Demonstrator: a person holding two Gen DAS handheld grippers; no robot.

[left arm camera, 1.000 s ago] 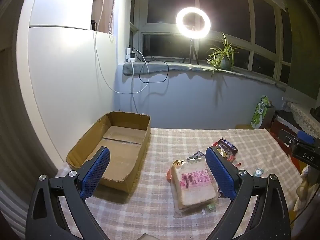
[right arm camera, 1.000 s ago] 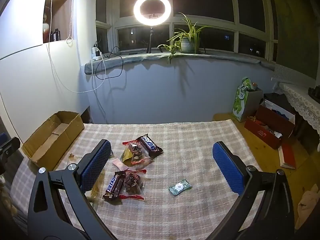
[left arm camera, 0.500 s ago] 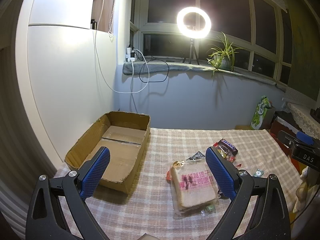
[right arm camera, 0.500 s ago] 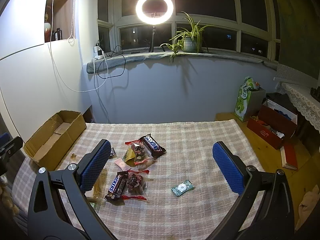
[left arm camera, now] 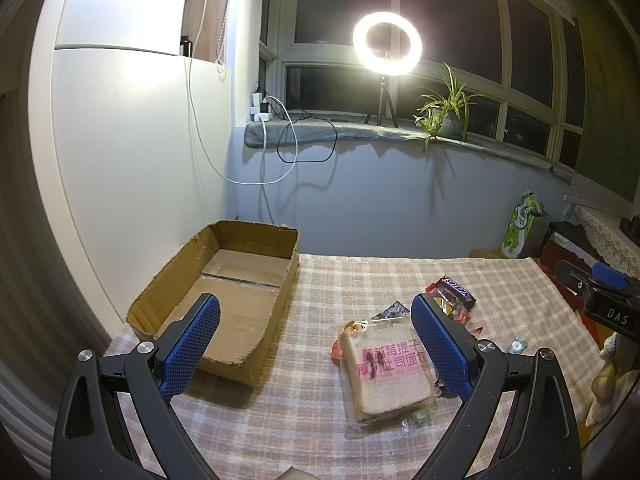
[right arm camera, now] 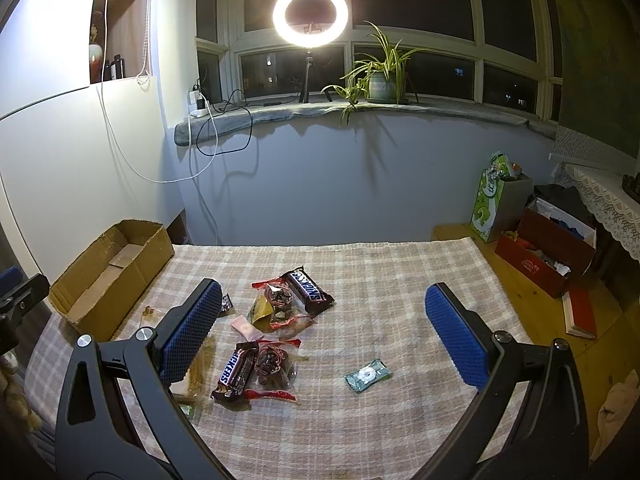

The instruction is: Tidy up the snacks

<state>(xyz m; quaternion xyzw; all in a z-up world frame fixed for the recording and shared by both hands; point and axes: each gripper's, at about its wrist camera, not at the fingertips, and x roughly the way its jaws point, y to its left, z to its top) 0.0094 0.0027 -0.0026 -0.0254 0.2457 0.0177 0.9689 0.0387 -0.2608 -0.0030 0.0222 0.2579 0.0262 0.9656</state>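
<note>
My left gripper [left arm camera: 316, 344] hangs open above the checked tablecloth [left arm camera: 320, 420], with an empty cardboard box [left arm camera: 224, 292] on its left and a bagged slice of bread [left arm camera: 386, 368] by its right finger. A Snickers bar [left arm camera: 456, 290] lies beyond the bread. My right gripper [right arm camera: 320, 328] is open over a heap of snacks: one Snickers bar [right arm camera: 308, 286], a second Snickers bar [right arm camera: 236, 368], clear bags of dark snacks [right arm camera: 276, 364] and a small green packet [right arm camera: 367, 375]. The cardboard box [right arm camera: 108, 272] sits far left in the right wrist view.
A ring light [right arm camera: 310, 14] and potted plant [right arm camera: 380, 76] stand on the windowsill behind the table. White cables [left arm camera: 264, 152] hang down the wall. Beyond the table's right edge are a green bag [right arm camera: 494, 204] and red boxes [right arm camera: 544, 252] on the floor.
The right wrist view has shifted slightly rightward, with the snacks drifting right and nearer. The left gripper has barely moved. Both grippers stay open.
</note>
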